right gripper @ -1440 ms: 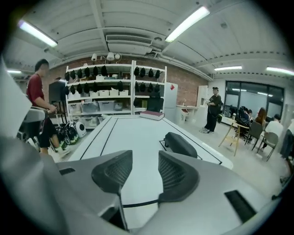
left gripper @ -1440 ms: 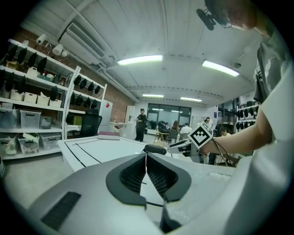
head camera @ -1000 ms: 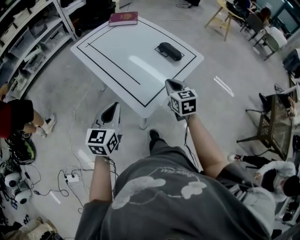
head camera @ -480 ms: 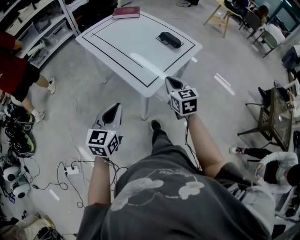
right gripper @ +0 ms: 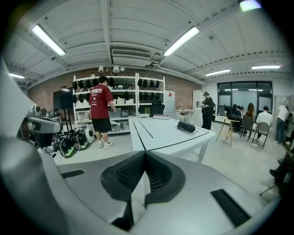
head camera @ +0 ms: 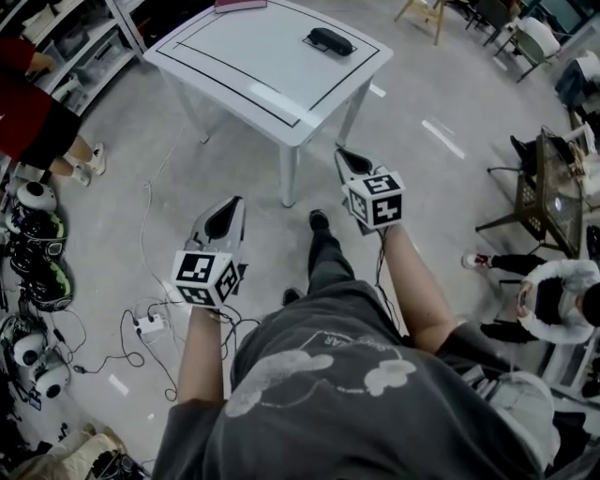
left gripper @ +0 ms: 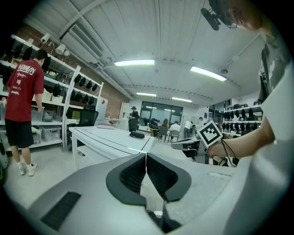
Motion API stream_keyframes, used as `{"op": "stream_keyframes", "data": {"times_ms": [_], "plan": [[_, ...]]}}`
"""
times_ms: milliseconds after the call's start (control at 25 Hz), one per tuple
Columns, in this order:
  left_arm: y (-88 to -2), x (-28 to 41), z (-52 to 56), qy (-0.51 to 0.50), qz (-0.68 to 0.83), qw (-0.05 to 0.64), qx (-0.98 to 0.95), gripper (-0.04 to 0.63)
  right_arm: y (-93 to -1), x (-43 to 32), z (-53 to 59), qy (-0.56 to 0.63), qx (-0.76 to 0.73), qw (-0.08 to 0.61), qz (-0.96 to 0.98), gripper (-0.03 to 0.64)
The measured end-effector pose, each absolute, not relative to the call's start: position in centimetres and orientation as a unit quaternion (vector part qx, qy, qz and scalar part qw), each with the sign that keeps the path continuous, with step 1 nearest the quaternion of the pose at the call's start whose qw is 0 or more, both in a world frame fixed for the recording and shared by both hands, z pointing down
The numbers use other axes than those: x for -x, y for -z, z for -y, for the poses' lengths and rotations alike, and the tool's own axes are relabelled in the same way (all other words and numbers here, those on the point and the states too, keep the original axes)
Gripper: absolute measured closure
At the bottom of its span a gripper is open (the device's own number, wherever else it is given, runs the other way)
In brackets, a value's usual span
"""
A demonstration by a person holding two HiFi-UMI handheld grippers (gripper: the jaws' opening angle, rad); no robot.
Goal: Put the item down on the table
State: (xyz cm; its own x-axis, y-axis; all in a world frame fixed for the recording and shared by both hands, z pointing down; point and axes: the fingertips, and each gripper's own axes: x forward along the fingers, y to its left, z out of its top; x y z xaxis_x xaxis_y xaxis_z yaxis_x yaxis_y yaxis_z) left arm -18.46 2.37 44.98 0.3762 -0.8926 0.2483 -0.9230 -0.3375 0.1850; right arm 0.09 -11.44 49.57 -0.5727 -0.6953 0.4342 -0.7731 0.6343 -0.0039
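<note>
A white table point(head camera: 253, 56) with a black border line stands ahead of me, apart from both grippers. A black oblong case point(head camera: 328, 40) lies on it near the far right corner, and a dark red book point(head camera: 239, 5) at its far edge. My left gripper point(head camera: 229, 203) hangs over the floor, shut, with nothing between its fingers. My right gripper point(head camera: 343, 154) is shut and empty too, just short of the table's near corner. The left gripper view shows its shut jaws point(left gripper: 146, 155) and the case point(left gripper: 137, 134). The right gripper view shows shut jaws point(right gripper: 145, 153), the table point(right gripper: 156, 131) and the case point(right gripper: 186, 126).
A person in a red shirt point(head camera: 28, 112) stands by the shelves point(right gripper: 124, 98) at the left. Helmets point(head camera: 33, 253) and a power strip with cables point(head camera: 150, 326) lie on the floor. Chairs and a seated person point(head camera: 553, 291) are at the right.
The table has slid up and away in the head view, so I stand farther back from it. The person in red has come further into view. Both grippers stay shut.
</note>
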Motion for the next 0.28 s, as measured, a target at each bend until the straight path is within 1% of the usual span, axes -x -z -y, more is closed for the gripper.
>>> {"op": "stream_keyframes", "data": {"times_ms": [280], "plan": [[-45.4,19.5,-4.7,-0.045,0.564,0.157,-0.810,0.589,-49.4,-1.0,8.0,-0.102,-0.425,0.201,0.877,0.618]]}}
